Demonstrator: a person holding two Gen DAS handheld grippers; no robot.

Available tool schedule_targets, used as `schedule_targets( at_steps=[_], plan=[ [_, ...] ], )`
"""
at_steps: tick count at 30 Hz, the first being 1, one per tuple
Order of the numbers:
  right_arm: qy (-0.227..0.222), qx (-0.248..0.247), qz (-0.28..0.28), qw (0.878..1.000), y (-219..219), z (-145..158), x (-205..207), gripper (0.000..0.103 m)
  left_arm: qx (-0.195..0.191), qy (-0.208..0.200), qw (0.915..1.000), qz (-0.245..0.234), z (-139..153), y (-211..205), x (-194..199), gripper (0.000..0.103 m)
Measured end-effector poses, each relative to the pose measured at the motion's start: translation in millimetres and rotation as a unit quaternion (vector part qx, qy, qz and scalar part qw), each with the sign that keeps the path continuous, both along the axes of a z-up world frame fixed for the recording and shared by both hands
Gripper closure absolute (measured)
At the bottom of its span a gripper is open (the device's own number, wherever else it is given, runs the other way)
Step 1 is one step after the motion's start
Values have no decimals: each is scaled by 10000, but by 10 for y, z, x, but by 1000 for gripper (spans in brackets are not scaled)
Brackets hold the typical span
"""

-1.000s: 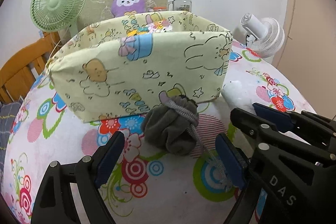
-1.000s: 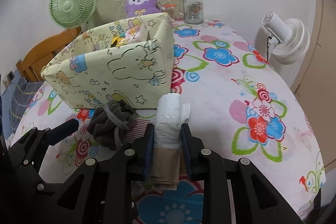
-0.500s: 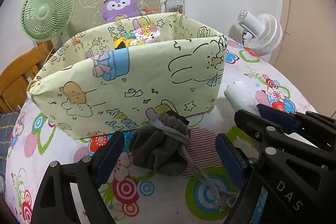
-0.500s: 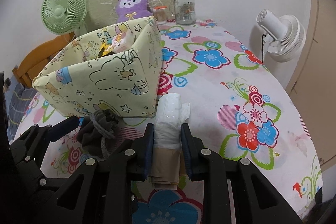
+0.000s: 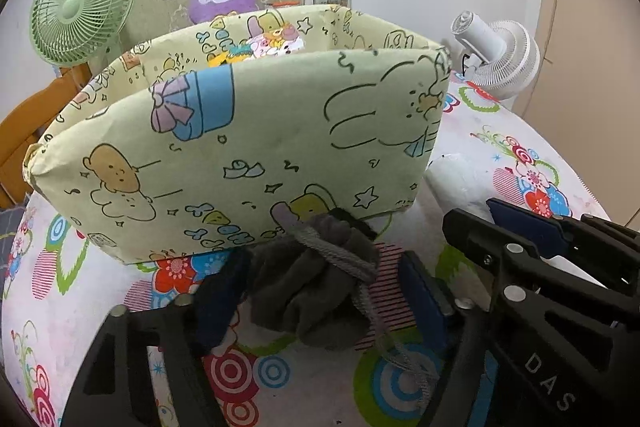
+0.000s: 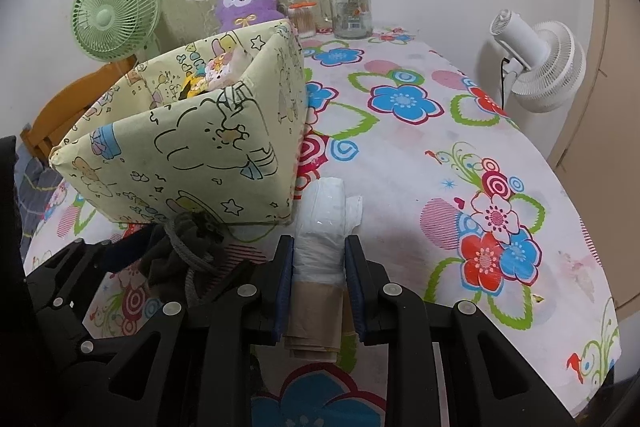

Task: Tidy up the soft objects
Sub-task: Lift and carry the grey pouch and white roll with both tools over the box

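From the left wrist view, the left gripper (image 5: 320, 303) straddles a grey drawstring pouch (image 5: 316, 291) that lies on the floral tablecloth (image 5: 72, 307), just in front of the yellow cartoon-print fabric bin (image 5: 240, 155). Its jaws are closing with the pouch between them; the left pad is at or near the cloth and a strip of table shows before the right one. The pouch's cord (image 5: 380, 327) trails toward the camera.

The right wrist view shows what the left one only hints at: the right gripper (image 6: 319, 279) is clamped narrowly on a roll of white plastic bags with a brown paper band (image 6: 320, 247), just beside the bin's (image 6: 180, 155) near corner. In the left view only the roll's white tip (image 5: 456, 179) shows past the bin.

Only the right view reveals the open stretch of table at right, while both views show the purple plush (image 6: 246, 3), green fan (image 6: 114, 13), glass jar (image 6: 350, 7) and white fan (image 6: 540, 63) behind
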State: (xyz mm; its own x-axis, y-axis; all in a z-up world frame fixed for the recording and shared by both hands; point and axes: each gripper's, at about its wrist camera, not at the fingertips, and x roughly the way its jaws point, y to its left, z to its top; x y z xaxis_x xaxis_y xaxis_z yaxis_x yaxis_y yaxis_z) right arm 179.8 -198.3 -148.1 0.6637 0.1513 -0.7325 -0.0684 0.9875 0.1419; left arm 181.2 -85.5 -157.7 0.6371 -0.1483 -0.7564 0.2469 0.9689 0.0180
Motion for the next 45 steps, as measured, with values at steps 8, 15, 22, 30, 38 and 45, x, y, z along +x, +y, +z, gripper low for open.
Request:
schedule_targets(
  at_steps=[8, 15, 22, 30, 38, 45],
  plan=[
    [30, 0, 38, 10000, 44, -11, -24, 75, -53, -11, 9999, -117, -4, -18, -68, 43],
    [-7, -22, 72, 10000, 78, 15, -103, 75, -181, -9, 9996, -208, 56, -20, -203, 44],
    [-119, 3, 109, 9999, 131, 101, -212, 75, -245, -145, 9995, -139, 171, 25, -361, 44],
    [-291, 4, 182, 9994, 214, 230, -359, 75, -364, -265, 9990, -57, 285, 120, -518, 44],
    [-465, 9, 258, 9986, 305, 376, -490, 75, -436, -429, 9981, 66, 425, 211, -680, 44],
    [-567, 37, 253, 9981, 356, 477, -579, 75, -420, -578, 9972, 228, 534, 279, -805, 44]
  ],
)
